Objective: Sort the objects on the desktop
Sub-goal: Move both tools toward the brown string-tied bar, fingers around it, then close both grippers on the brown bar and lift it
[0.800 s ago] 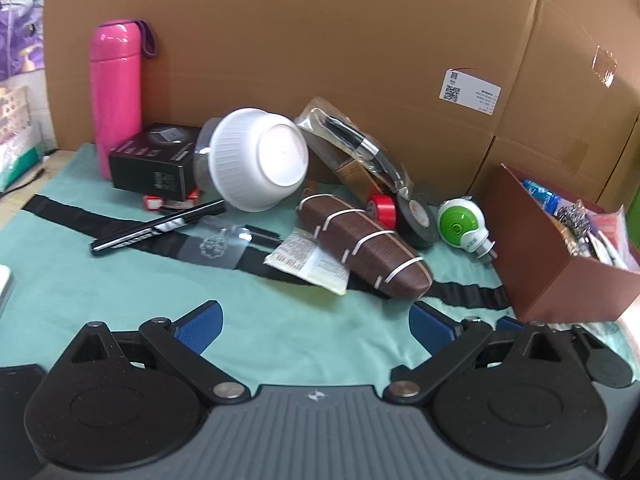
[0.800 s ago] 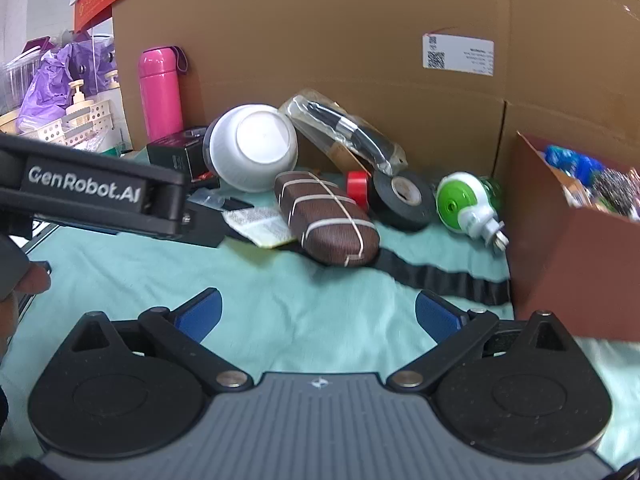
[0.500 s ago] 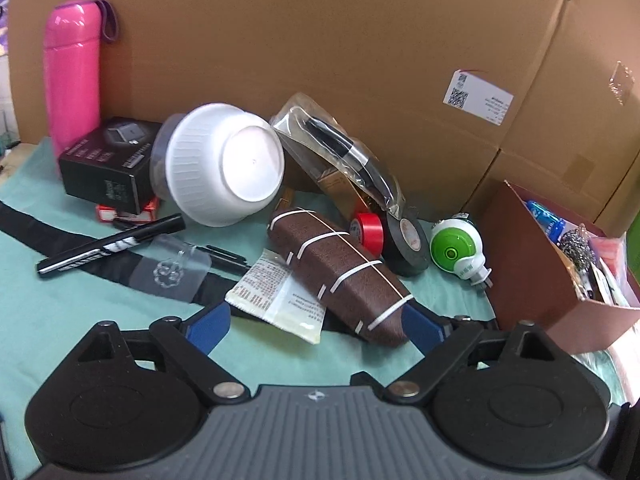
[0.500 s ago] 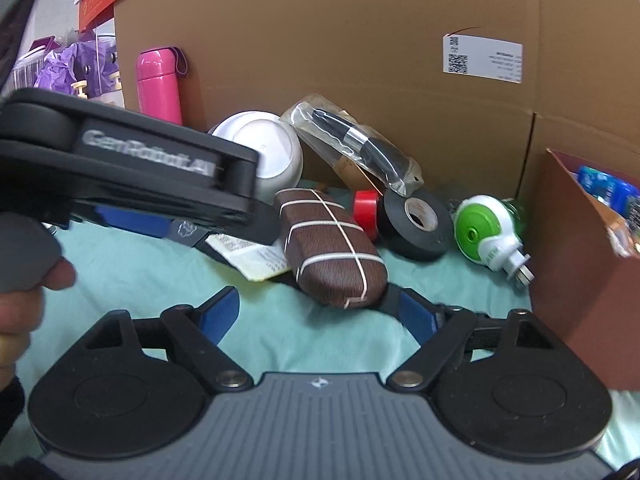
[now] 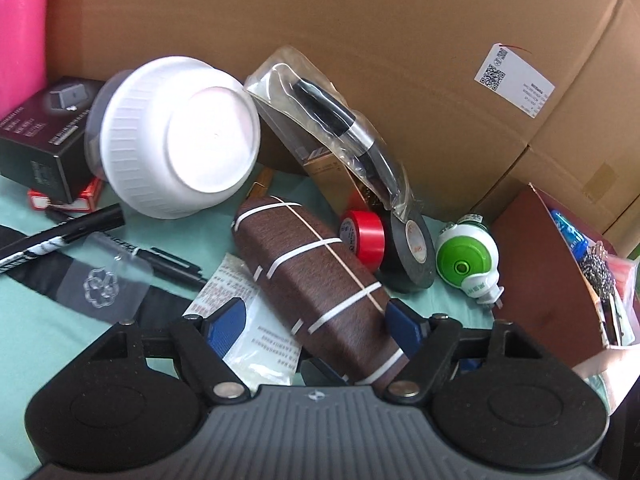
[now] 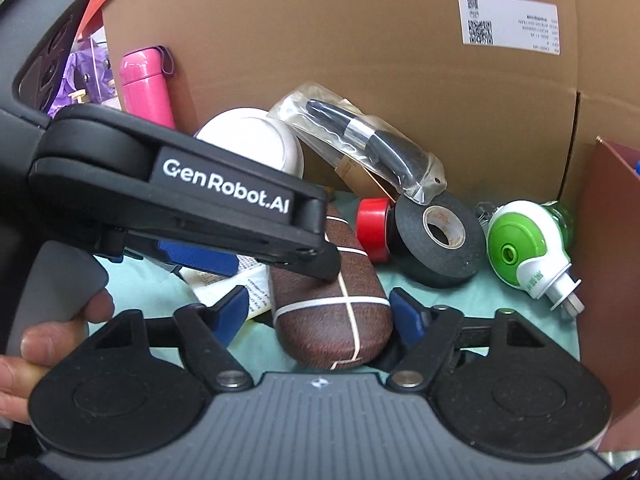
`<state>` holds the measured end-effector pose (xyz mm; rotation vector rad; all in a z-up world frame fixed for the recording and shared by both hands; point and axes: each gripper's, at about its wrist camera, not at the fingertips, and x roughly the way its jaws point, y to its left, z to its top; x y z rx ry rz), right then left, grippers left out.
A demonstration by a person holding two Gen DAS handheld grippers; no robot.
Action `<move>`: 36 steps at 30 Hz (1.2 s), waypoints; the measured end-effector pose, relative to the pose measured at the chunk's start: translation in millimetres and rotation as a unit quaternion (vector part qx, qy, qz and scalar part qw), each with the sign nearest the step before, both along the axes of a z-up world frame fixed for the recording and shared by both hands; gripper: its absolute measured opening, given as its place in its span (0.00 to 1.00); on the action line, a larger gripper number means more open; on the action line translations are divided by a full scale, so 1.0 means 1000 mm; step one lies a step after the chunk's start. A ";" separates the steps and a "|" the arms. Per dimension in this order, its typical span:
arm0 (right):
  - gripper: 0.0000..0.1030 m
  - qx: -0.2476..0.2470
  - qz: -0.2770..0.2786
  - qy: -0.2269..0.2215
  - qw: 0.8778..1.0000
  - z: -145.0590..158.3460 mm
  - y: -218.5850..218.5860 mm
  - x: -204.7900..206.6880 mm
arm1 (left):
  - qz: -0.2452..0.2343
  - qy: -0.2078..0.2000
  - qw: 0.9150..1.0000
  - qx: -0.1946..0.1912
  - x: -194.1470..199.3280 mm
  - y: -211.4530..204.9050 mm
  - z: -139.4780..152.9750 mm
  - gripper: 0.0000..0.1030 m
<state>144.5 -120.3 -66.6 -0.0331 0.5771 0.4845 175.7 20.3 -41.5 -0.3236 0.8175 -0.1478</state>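
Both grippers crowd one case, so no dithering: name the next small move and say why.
Probably close the left gripper on the case. The case lies between its open fingers, one pad near its side, the other apart over a packet. The right gripper straddles the near end, also open, so it could wait.
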 end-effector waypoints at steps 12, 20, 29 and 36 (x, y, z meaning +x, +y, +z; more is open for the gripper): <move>0.57 -0.005 0.008 0.017 1.000 -0.001 -0.004 -0.015 | -0.025 -0.001 1.000 -0.006 -0.011 -0.007 -0.002 0.61; 0.57 -0.045 0.002 0.016 0.999 0.004 -0.024 -0.078 | -0.079 0.012 0.996 -0.033 -0.063 -0.025 -0.006 0.60; 0.60 -0.034 -0.016 0.038 0.999 0.005 -0.038 -0.113 | -0.072 0.024 0.996 -0.041 -0.076 -0.031 -0.014 0.72; 0.60 -0.060 -0.025 0.025 0.998 -0.003 -0.024 -0.101 | -0.086 0.020 0.995 -0.047 -0.071 -0.030 -0.015 0.67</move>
